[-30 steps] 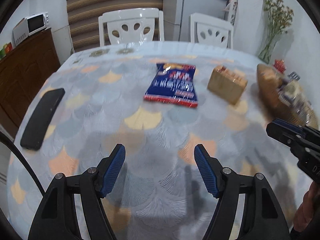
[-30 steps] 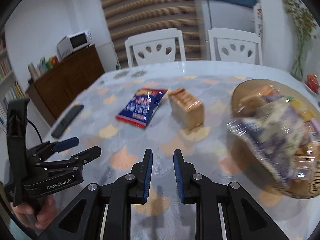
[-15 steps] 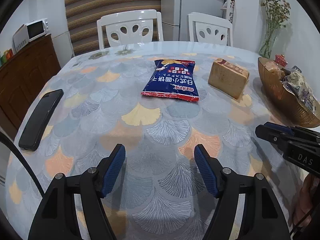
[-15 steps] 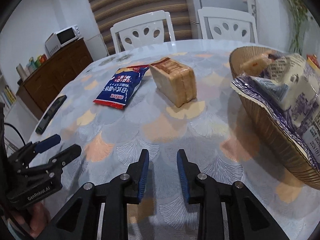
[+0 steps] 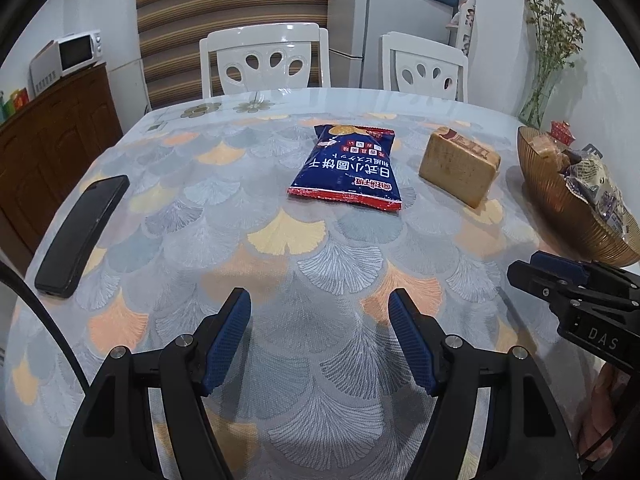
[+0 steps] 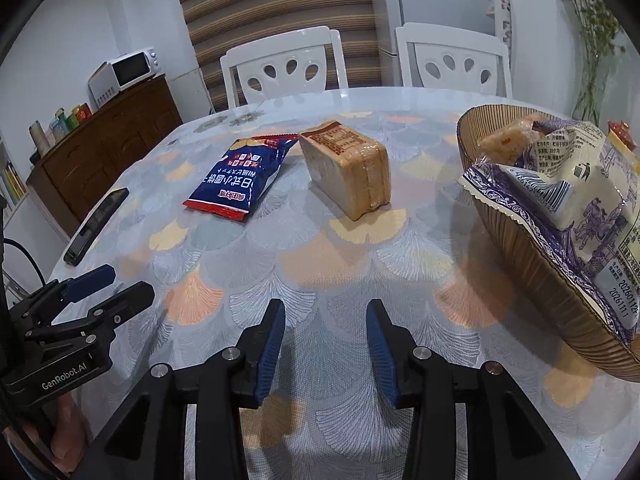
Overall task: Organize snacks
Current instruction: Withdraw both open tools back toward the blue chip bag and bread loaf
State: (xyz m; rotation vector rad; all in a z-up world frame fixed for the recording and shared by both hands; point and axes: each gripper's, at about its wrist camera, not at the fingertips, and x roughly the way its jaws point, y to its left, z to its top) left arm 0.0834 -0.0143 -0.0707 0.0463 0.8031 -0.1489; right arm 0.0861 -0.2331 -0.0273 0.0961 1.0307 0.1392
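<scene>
My left hand-held gripper [image 5: 319,342] hung wide and empty over the bench [image 5: 280,264]; my right hand-held gripper [image 6: 326,346] had just been opening, nothing between. Beyond lay the blue snack bag [image 5: 349,168], the bread pack [image 5: 460,170] beside it, the basket [image 6: 520,264] rightward

My right gripper [image 6: 326,346] has just been opening: its jaws, nearly touching a second ago, now stand apart with only bare counter [image 6: 328,272] between them. It has sunk nearer the counter, so the bread pack [image 6: 346,170] and basket [image 6: 516,248] loom larger in its view.
</scene>
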